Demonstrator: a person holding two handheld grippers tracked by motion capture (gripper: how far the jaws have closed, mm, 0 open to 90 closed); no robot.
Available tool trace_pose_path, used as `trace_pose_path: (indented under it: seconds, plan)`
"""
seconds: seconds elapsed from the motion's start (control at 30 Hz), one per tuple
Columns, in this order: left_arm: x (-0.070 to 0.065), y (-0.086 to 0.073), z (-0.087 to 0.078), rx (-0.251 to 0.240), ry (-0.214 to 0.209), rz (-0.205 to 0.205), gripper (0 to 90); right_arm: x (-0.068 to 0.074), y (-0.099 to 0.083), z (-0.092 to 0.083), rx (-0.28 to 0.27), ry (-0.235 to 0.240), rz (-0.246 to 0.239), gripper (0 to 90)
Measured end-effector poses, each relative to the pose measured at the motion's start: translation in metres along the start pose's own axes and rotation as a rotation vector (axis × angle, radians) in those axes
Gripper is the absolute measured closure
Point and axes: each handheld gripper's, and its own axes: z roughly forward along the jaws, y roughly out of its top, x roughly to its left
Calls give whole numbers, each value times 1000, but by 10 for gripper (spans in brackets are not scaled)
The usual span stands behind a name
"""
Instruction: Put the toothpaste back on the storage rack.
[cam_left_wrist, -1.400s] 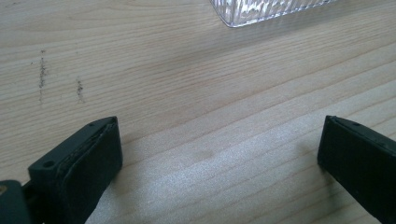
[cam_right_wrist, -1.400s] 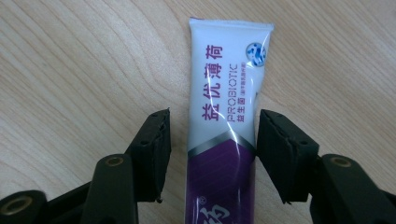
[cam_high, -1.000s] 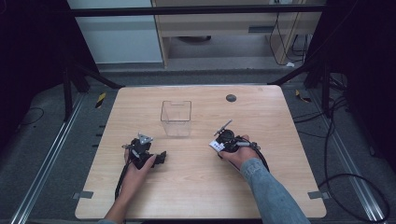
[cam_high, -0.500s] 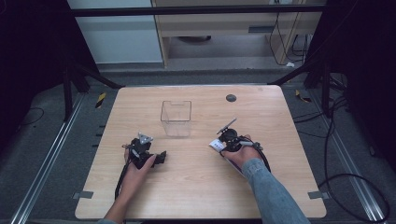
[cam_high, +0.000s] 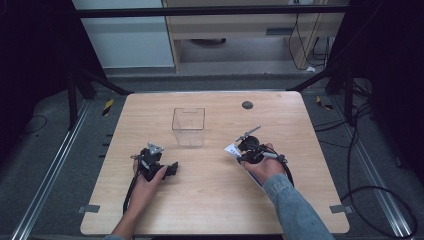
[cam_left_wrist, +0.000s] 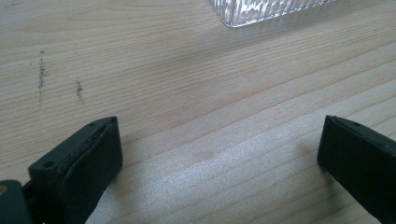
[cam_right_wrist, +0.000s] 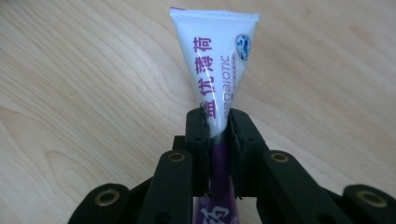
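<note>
Wood grain runs across the table (cam_high: 210, 200). Near left, the left gripper (cam_left_wrist: 219, 154) rests low over bare wood, its jaws wide apart with nothing between them. Near right, the right gripper (cam_right_wrist: 217, 135) is clamped on a white tube (cam_right_wrist: 217, 60) (purple print, crimped end pointing away). Farther off, between them, stands a clear bin (cam_high: 189, 126), apart from both.

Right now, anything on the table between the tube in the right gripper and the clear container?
Nothing visible. The right gripper is shut on the tube, and the stretch of table between it and the clear container is bare wood. The left gripper, open, sits off to the other side.
</note>
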Motion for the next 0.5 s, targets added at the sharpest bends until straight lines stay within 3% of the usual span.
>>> trace_pose_path:
  seconds: [0.03, 0.07, 0.23, 0.4, 0.5]
  plan:
    - [0, 0, 0, 0, 0, 0, 0, 0, 0, 0, 0, 0, 0, 792]
    - [0, 0, 0, -1, -1, 1, 0, -2, 2, -10, -46, -2, 7, 792]
    - [0, 0, 0, -1, -2, 2, 0, -8, 6, -27, -129, 3, 35, 793]
    - [0, 0, 0, 0, -2, 2, 0, -12, 9, -42, -204, -2, 12, 793]
    - [0, 0, 0, 0, -2, 2, 0, -13, 10, -46, -234, -7, 24, 793]
